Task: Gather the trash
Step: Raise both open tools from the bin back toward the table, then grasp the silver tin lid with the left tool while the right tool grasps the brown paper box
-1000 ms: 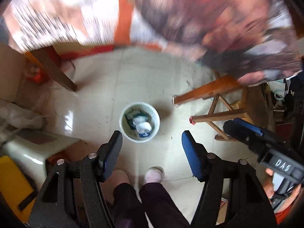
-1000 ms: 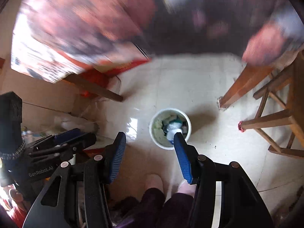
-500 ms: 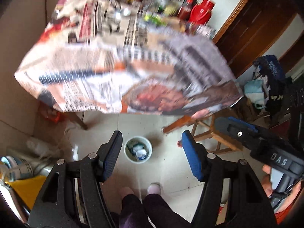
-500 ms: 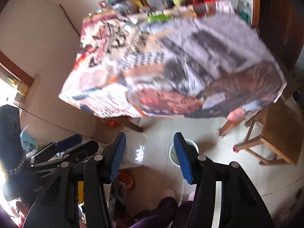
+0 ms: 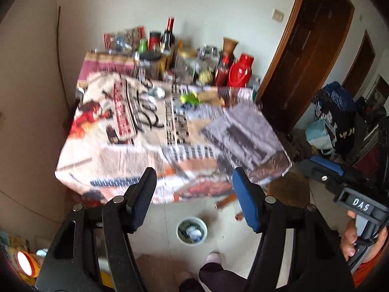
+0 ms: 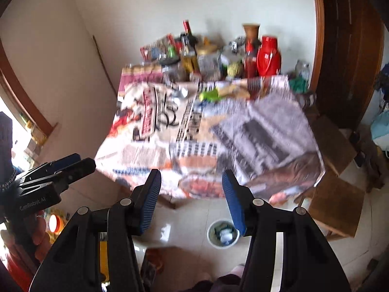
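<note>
While both jaws gape empty, trash bin [image 5: 191,231] sits on floor far below, between them.

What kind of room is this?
Probably a home dining room or kitchen corner: a table covered in printed cloth, crowded with bottles and a red thermos, and a small trash bin on the tiled floor.

"DAS" on right gripper [image 5: 361,205]; "GenRobot.AI", apparently, on left gripper [image 6: 32,204].
</note>
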A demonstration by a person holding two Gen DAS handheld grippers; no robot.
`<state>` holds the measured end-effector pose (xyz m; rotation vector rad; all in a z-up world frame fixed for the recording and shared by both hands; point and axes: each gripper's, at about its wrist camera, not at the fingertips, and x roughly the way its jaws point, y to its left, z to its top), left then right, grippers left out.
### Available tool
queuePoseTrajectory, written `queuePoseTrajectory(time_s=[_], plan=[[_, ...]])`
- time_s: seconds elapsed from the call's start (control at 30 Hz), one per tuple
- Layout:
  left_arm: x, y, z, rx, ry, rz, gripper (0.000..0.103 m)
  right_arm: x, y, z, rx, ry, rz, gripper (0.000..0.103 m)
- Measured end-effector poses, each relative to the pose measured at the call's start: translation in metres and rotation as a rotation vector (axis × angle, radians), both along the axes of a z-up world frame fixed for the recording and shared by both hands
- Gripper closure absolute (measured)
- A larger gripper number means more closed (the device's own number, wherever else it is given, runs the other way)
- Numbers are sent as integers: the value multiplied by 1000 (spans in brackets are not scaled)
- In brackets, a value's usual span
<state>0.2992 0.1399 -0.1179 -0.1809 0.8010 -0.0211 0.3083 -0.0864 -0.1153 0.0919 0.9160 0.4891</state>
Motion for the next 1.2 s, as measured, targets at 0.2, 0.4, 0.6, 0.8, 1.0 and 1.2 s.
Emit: queuePoseTrajectory(time_s=[0.2, 0.4, 0.6, 0.8, 1.0, 1.2], plan=[[29, 11, 13, -10, -37, 53, 37, 22, -9, 17, 5, -59, -43, 54], [76, 14, 17, 2, -44, 120, 37, 73, -25, 15, 37, -69, -43, 54], [139, 17, 19, -7, -15, 206, 37, 150, -45, 13, 59, -19, -35, 54], [199, 22, -2, -62, 35, 313, 37, 211, -58, 5, 8, -7, 15, 54], [248, 40, -32, -83, 115, 386, 37, 264, -58, -23, 4, 93, 25, 54], [297, 85, -61, -87, 187, 420, 37, 302, -38, -62, 11, 223, -7, 54]])
